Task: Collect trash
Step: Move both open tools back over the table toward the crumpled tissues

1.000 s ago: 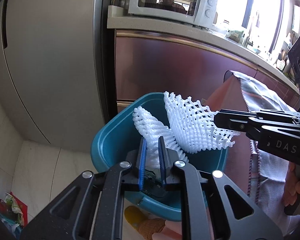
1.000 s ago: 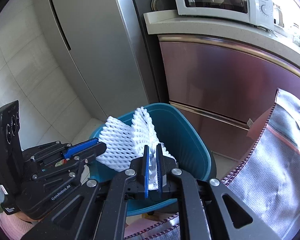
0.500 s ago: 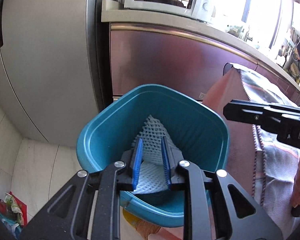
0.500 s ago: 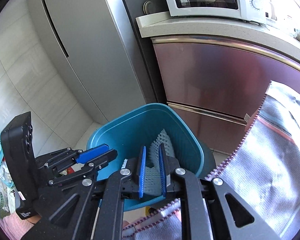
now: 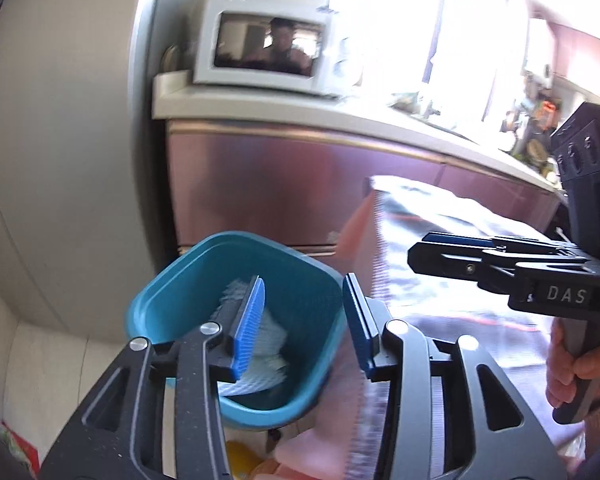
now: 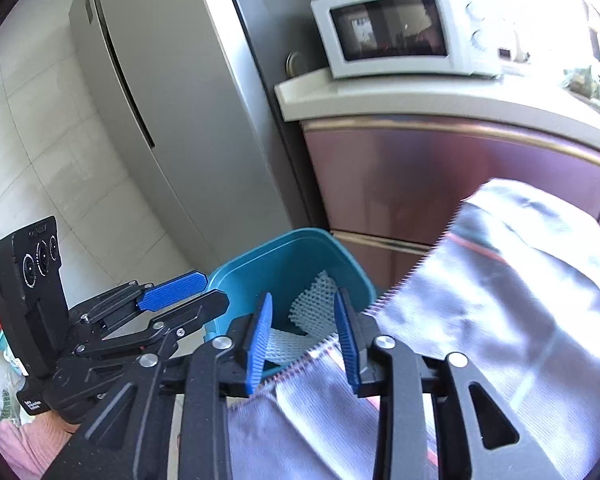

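Foam net point(image 5: 260, 344) lies in teal bin point(image 5: 172, 304); left claw point(image 5: 304, 320), right claw point(image 6: 304, 336) above, empty, opening

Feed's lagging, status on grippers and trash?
Left gripper and right gripper: jaws opening, nothing between. Foam net lies in teal bin. Cloth beside bin, not blocking.

Teal bin point(image 5: 172, 304) holds white diamond-mesh foam netting point(image 6: 320, 304); white microwave point(image 5: 260, 56), maroon cabinet fronts point(image 5: 260, 184), blue-ribbed pads point(image 6: 260, 336).
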{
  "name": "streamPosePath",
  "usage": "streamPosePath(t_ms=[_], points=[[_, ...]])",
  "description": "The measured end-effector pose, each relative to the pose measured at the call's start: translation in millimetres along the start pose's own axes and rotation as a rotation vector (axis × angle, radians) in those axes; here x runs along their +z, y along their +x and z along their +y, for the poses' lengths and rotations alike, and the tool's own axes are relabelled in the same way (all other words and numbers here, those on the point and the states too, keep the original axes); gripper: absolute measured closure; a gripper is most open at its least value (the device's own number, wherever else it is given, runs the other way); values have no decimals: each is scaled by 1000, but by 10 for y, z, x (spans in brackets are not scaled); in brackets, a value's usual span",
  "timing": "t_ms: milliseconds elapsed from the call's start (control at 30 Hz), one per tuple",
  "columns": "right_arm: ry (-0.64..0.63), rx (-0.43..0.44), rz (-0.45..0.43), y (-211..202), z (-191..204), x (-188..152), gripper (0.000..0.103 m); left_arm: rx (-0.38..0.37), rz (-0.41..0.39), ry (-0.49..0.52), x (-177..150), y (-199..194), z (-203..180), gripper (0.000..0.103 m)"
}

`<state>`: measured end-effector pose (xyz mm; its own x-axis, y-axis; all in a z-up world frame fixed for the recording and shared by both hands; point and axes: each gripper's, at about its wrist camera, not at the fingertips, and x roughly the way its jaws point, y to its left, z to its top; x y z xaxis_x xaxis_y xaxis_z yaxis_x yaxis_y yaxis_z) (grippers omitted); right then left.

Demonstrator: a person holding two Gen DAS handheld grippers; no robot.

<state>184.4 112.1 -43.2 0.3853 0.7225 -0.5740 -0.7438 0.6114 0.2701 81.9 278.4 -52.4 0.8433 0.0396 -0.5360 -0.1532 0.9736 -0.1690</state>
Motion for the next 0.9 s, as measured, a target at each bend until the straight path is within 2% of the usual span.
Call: streamPosePath(t_ms=[200,400,667,900], points=[[4,-71,-71,-544,-126,-163,65,-123,-24,66,-2,-157,-464,55],[50,-193,-113,-1114,-399,-523,62,-242,-1,125,-45,-146,-1039,55],[176,-375,-155,-1749,-847,-1036,62,-366,49,202,-156,-18,-1792,55],[324,-489,-179,-2271,-1307,-1561,62,-470,106,262,-320,57,-2281,55]])
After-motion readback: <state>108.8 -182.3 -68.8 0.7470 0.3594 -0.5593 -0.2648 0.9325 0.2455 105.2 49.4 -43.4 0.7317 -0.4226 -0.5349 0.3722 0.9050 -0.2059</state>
